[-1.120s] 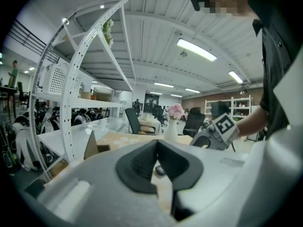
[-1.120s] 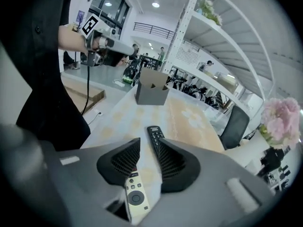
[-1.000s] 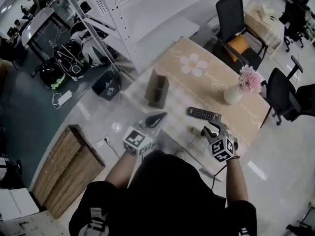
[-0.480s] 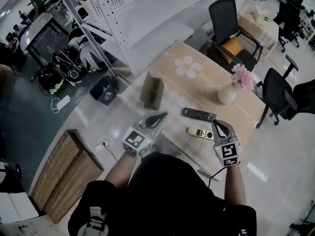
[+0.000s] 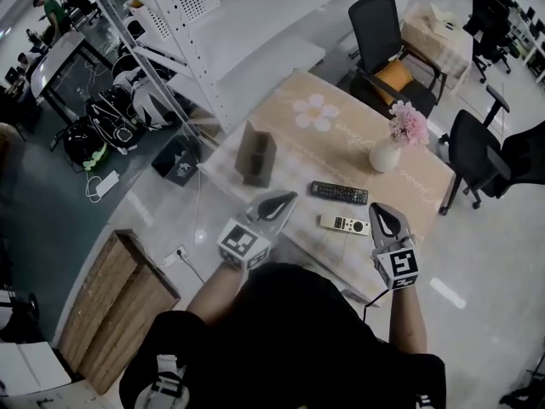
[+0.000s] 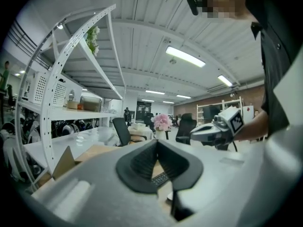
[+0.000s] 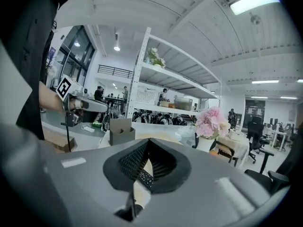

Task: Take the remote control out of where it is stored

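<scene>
A white remote control (image 5: pixel 344 224) lies flat on the beige tablecloth (image 5: pixel 341 139), just in front of a black remote (image 5: pixel 339 192). The brown storage box (image 5: pixel 255 154) stands upright at the table's left end. My right gripper (image 5: pixel 381 213) hovers to the right of the white remote, clear of it, shut and empty. Over the table's near edge my left gripper (image 5: pixel 285 199) is also shut with nothing in it. In the right gripper view the black remote (image 7: pixel 145 178) shows through the jaw opening, with the box (image 7: pixel 120 130) further left.
A white vase (image 5: pixel 384 156) of pink flowers (image 5: pixel 409 124) stands at the table's far right. Black office chairs (image 5: pixel 383 32) sit behind and to the right of the table. White shelving (image 5: pixel 170 49) runs along the left, with a wooden crate (image 5: pixel 119 305) on the floor.
My right gripper let go of the white remote on the cloth, drew back to the right and shut. The left gripper barely moved.
</scene>
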Motion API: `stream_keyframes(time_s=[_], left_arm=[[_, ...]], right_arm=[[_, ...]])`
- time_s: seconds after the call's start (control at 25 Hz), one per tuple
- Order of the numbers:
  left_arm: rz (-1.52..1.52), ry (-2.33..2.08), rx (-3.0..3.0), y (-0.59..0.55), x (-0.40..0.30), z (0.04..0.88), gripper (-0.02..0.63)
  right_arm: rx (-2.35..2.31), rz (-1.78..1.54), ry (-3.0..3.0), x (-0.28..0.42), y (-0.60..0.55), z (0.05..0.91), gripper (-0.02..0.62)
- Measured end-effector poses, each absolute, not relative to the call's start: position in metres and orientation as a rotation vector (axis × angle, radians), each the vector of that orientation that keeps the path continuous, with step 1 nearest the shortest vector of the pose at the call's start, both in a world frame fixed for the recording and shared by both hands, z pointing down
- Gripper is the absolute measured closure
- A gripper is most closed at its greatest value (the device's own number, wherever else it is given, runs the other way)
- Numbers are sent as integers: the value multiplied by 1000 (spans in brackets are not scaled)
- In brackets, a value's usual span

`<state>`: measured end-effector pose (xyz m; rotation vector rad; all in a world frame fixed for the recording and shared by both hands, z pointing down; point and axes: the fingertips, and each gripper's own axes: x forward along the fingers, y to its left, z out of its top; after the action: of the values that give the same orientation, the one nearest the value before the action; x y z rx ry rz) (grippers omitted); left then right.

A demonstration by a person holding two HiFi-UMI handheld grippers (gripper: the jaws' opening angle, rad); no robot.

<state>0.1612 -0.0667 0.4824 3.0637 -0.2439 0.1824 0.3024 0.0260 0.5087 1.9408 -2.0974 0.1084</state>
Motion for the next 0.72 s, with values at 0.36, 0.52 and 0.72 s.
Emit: stream_keyframes(time_s=[0.36, 0.52, 0.72], left_arm=[[213, -227, 3060, -53, 157, 491, 604], [208, -233, 3062, -52, 157, 487, 604], [208, -219, 3074, -51, 158, 483, 604]], right_arm=[[1895, 79, -2101, 295, 37, 512, 589], [1883, 72, -2102, 295, 39, 511, 589], [1852, 72, -2100, 293, 37, 516, 589]])
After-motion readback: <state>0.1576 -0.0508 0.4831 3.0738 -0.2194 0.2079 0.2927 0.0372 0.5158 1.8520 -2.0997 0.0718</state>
